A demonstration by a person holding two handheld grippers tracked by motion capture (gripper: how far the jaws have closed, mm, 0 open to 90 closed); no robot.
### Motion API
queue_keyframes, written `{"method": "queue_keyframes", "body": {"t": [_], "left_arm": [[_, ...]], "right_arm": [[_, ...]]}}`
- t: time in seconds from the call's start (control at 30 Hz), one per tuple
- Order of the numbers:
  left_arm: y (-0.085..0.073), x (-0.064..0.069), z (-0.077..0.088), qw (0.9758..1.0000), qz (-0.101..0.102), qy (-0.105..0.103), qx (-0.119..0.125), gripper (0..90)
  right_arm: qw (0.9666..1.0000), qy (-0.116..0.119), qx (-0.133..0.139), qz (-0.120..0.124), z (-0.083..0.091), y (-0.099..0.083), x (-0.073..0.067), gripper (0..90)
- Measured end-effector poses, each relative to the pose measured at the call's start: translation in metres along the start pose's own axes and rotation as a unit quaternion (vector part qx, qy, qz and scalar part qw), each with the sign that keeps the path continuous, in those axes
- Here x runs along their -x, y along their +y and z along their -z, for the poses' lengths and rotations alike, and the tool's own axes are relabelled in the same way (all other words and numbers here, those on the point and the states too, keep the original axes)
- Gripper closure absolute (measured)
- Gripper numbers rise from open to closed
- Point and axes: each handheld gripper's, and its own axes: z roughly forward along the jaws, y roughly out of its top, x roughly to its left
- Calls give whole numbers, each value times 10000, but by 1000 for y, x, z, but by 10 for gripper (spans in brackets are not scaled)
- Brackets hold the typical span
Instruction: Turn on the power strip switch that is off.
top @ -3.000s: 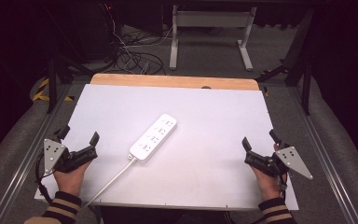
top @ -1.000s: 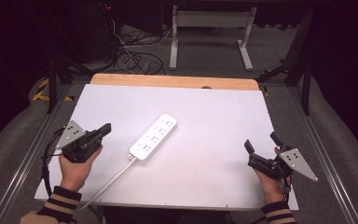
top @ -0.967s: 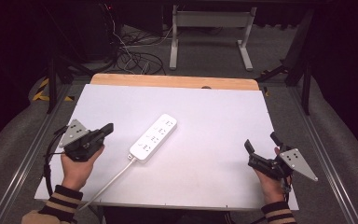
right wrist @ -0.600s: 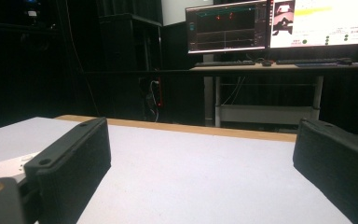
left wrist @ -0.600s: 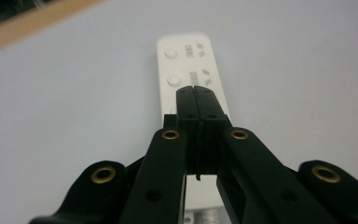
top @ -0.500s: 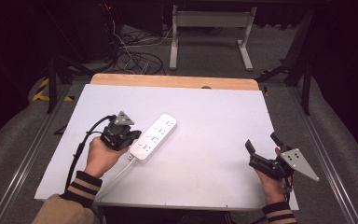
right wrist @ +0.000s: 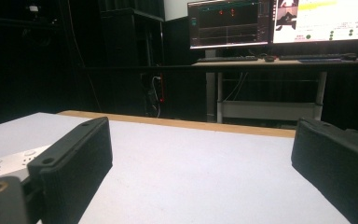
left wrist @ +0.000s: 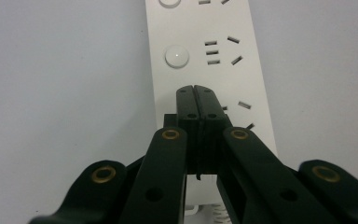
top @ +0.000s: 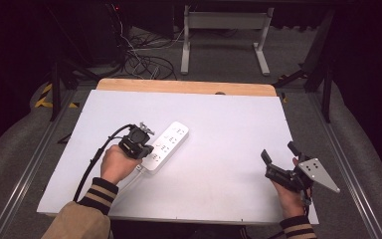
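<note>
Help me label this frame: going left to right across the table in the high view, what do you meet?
Person's left hand → left gripper, jaws shut → white power strip → bare white tabletop → right gripper, jaws open → its grey plate.

A white table with a wooden far edge stands on grey carpet. Beyond it, tangled cables lie on the floor beside a white desk frame. In the right gripper view, two lit monitors sit on a desk behind a keyboard.
</note>
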Motion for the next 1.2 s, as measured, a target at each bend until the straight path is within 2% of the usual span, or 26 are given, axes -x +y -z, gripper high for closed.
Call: {"method": "queue_keyframes", "body": {"t": [0.13,0.23,0.37,0.43,0.97,1.2], "left_arm": [[0,0,-5,9999,-2,81,-74,900],[0,0,-6,10000,18,44,-22,900],[-2,3,-6,9999,31,132,-34,900],[-3,3,-7,9999,101,90,-17,900],[-3,0,-7,10000,73,22,-60,900],[-1,-2,-7,9998,116,-71,-116,900]], "right_arm": [[10000,-12,8,11,1,0,0,56],[10000,-13,0,14,1,0,1,57],[10000,-19,9,10,2,0,0,57],[10000,-19,3,11,2,0,0,57],[10000,-9,10,9,2,1,-1,57],[10000,-12,-1,-3,2,1,-1,57]]}}
